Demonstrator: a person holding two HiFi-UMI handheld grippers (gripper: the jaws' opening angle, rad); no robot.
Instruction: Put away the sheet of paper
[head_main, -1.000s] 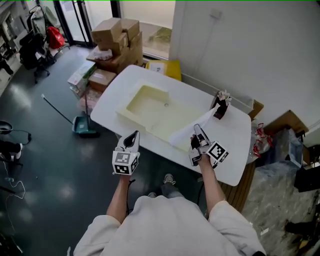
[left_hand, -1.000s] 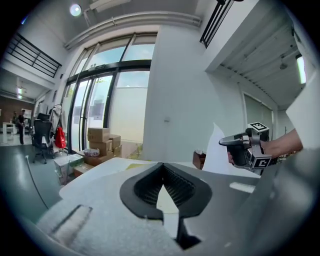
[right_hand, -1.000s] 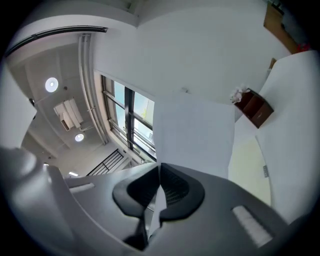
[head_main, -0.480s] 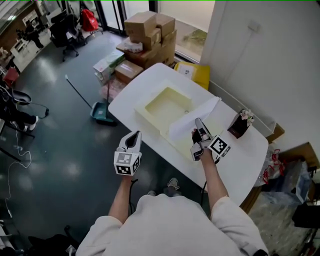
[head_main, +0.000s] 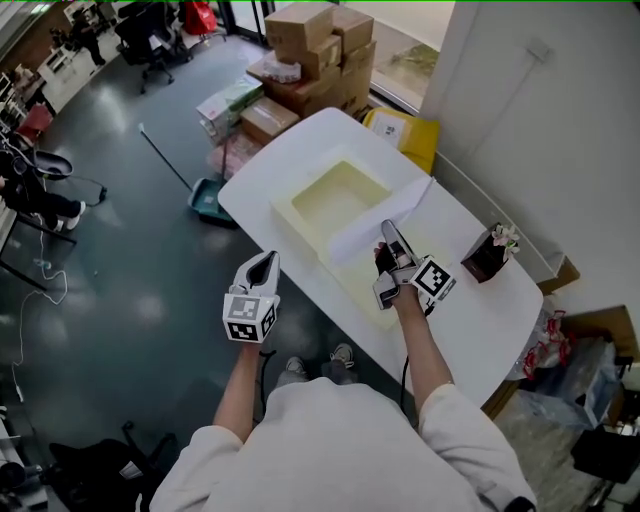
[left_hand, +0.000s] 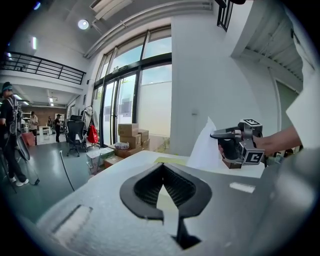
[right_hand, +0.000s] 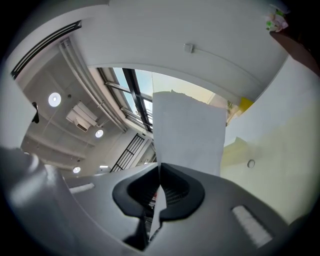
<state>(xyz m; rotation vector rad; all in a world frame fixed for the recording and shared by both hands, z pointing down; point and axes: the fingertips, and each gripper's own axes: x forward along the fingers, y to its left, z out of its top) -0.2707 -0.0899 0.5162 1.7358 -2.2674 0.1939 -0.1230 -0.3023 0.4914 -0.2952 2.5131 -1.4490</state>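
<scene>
Paper (head_main: 365, 232): mid-carry, pinched at its edge in our right gripper (head_main: 386, 228) above the sink (head_main: 340, 195); left gripper (head_main: 268, 258) pressed together, empty; next, we judge, lower and release.

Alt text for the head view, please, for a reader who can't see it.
Seen from above, the right tool holds a sheet of paper above a cream tray on a white table. The left tool hangs shut and empty beside the table, over the dark floor. Cardboard boxes are stacked beyond.
</scene>
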